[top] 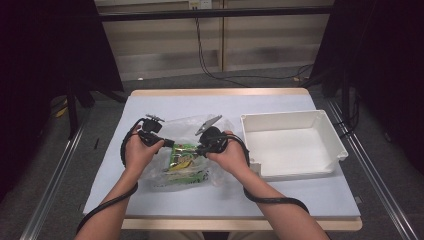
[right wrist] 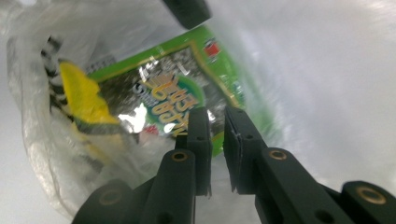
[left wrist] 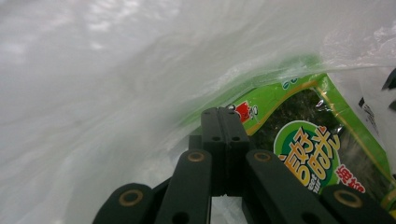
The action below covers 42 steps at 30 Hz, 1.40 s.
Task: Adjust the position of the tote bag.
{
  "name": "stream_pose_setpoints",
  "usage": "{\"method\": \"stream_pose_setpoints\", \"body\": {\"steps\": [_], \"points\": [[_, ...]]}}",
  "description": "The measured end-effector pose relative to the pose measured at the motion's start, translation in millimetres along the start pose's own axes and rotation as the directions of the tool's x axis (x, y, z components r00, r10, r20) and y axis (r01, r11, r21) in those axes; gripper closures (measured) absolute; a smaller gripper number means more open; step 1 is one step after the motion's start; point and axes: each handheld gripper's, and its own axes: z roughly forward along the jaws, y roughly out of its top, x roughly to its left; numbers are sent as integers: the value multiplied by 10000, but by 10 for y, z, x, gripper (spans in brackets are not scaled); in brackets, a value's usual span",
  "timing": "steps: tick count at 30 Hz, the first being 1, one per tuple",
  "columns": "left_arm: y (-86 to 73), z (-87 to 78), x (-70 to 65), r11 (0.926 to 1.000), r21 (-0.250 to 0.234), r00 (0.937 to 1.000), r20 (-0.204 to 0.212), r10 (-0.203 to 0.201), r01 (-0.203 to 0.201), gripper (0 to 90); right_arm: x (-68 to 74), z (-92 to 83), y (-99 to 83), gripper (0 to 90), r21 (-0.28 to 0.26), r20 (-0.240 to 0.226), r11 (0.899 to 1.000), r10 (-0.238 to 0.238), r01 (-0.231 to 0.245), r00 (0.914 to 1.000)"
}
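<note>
Reaching in from the near edge of the desk [top: 300, 197], two forearms meet over a clear plastic bag [top: 186, 150] that lies left of centre on the pale blue top. The left gripper [top: 167, 142] points rightward at the bag's mouth, and in the left gripper view its fingers [left wrist: 225, 135] are pressed flat together with bag film bunched round them; whether film is actually pinched between them I cannot tell. The right gripper [top: 200, 149] points leftward, facing the other, and in the right gripper view its fingers [right wrist: 200, 140] stand a narrow slot apart, released, with nothing seen between them. Inside the bag sits a green snack packet [right wrist: 187, 93] with a dark centre panel, and beside it something yellow with dark stripes [right wrist: 84, 100], too blurred to name. Just right of the right hand [top: 231, 156] stands an open white bin [top: 330, 131], its near left corner close to the wrist. Bare desk runs along the near edge, the far edge and down the left side. Beyond the far edge are grey floor, trailing cables and a pale wall.
</note>
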Motion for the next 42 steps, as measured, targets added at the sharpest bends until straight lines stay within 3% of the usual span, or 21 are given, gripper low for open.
{"method": "stream_pose_setpoints", "body": {"steps": [3, 6, 7, 8, 10, 12, 13, 14, 18, 22, 23, 26, 28, 33, 35, 37, 38, 42], "points": [[-4, 22, -7, 9997, -116, 9998, 5, -193, 193, 900, 10, 77, -65, 797, 234, -61, 9997, 53, -51, 10000], [-1, 24, 3, 10000, -35, 10000, -9, -82, 82, 900, 19, 119, -142, 813, 536, -247, 9985, 61, -47, 9997], [2, 46, -24, 9986, -300, 9990, -82, -435, 432, 900, 23, 110, -160, 817, 554, -308, 9984, 132, -115, 9994], [9, 31, -1, 10000, -38, 9999, -95, -92, 92, 900, 29, 93, -180, 818, 648, -363, 9979, 105, -81, 9993], [21, 48, -11, 9988, -268, 9991, -115, -402, 399, 900, 61, 76, -217, 823, 761, -445, 9971, 21, 13, 9990], [42, 35, 22, 10000, -18, 9998, -168, -60, 60, 900, 91, 76, -262, 831, 884, -603, 9960, -66, 119, 9982], [45, 58, -3, 9983, -356, 9987, -200, -477, 470, 900, 108, 81, -289, 834, 931, -630, 9955, -98, 156, 9980], [55, 42, 17, 9999, -90, 9995, -288, -146, 143, 900, 123, 84, -318, 835, 942, -659, 9955, -68, 130, 9978], [95, 57, 51, 9992, -246, 9980, -553, -312, 299, 900, 170, 111, -426, 842, 1064, -870, 9942, -92, 185, 9962], [116, 84, 135, 9988, -182, 9958, -784, -478, 465, 900, 167, 88, -488, 851, 819, -974, 9966, 5, 75, 9952], [114, 100, 147, 9979, -266, 9953, -754, -613, 594, 900, 162, 85, -496, 851, 779, -974, 9969, 18, 58, 9952], [104, 146, 171, 9988, -54, 9955, -810, -484, 481, 900, 154, 82, -517, 853, 668, -1022, 9977, 132, -64, 9947], [90, 169, 176, 9984, -32, 9964, -623, -569, 568, 900, 152, 76, -517, 852, 684, -980, 9976, 157, -91, 9951], [113, 128, 100, 9991, -101, 9973, -612, -412, 407, 900, 146, 18, -474, 834, 146, -961, 9985, 545, -534, 9939], [134, 108, 77, 9996, -129, 9981, -566, -263, 256, 900, 163, -16, -425, 828, -135, -921, 9989, 428, -443, 9948], [142, 124, 43, 9975, -437, 9969, -531, -586, 563, 900, 202, -35, -373, 803, -347, -883, 9984, 411, -443, 9953], [148, 111, 57, 9995, -200, 9983, -530, -257, 247, 900, 224, -37, -351, 794, -448, -938, 9982, 347, -391, 9950], [166, 127, 7, 9990, -339, 9983, -497, -304, 287, 900, 306, 9, -308, 758, -538, -1260, 9980, 249, -319, 9917]]}}
